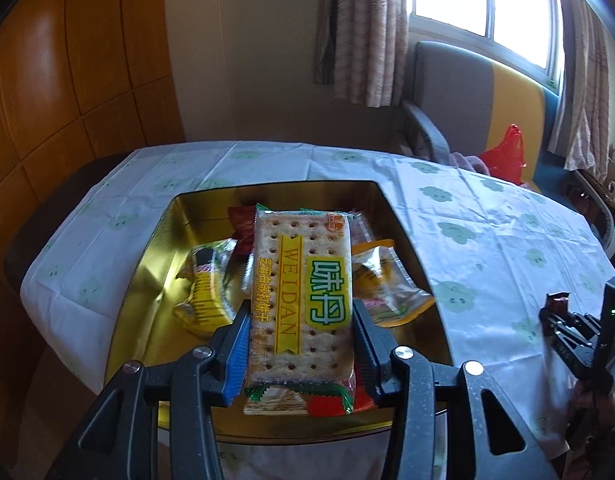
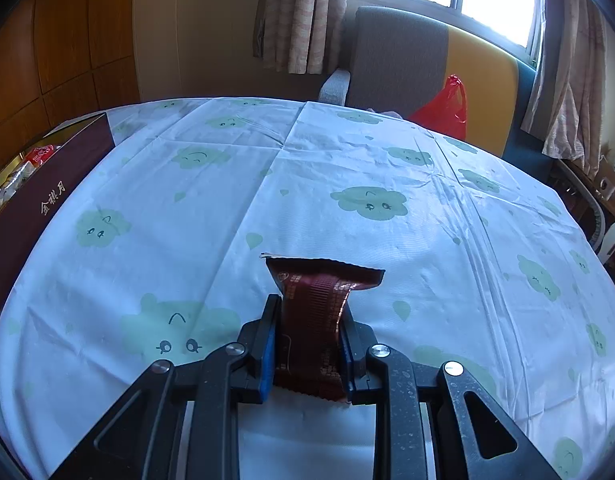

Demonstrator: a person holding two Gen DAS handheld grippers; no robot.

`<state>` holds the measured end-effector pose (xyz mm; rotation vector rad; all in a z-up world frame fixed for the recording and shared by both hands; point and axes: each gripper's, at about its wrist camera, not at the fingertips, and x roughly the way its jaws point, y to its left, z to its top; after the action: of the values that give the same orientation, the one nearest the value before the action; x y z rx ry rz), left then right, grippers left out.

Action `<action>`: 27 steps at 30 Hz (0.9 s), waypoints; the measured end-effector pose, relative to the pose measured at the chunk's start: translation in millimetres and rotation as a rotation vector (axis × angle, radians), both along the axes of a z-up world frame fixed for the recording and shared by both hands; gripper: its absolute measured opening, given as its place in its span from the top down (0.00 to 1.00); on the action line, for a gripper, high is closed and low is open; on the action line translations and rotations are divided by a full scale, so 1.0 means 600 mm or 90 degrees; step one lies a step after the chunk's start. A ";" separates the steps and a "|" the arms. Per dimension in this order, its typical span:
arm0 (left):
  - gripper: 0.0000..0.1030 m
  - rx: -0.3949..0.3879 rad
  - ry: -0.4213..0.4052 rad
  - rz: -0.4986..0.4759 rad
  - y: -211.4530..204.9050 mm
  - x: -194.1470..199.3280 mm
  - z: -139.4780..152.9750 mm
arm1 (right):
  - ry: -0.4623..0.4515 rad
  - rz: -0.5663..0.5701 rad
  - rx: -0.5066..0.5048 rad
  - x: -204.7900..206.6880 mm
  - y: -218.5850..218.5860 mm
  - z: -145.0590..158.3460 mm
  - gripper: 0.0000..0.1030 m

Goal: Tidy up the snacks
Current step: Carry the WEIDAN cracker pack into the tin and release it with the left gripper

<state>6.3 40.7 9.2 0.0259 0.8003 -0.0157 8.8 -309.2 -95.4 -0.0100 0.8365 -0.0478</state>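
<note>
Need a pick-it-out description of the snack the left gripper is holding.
Find the gold-lined box on the cloud-print tablecloth. Above its snacks, the left gripper clamps a cracker pack. It is the largest packet there: pale dotted crackers behind a clear wrapper with a yellow WEIDAN ribbon and green label, unlike the yellow packet and orange packet beside it.

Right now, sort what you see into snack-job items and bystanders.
Job items: cracker pack in the left gripper; brown snack packet in the right gripper; gold-lined box; yellow striped packet; orange packet.

Bystanders: red plastic bag; sofa; curtains; tablecloth.
</note>
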 end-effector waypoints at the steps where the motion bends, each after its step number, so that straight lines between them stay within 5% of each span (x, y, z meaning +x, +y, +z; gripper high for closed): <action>1: 0.54 0.002 0.003 0.006 0.004 0.000 -0.003 | 0.000 0.000 0.000 0.000 0.000 0.000 0.75; 20: 0.55 -0.056 0.062 0.118 0.163 -0.019 -0.043 | -0.006 -0.002 0.010 0.000 -0.002 0.001 0.75; 27: 0.54 -0.066 0.065 0.067 0.137 -0.002 -0.056 | -0.008 -0.004 0.015 -0.001 -0.003 0.000 0.75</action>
<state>5.2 122.8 -24.5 -0.1152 0.9009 0.0414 8.4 -310.7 -95.2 0.0146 0.8240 -0.0440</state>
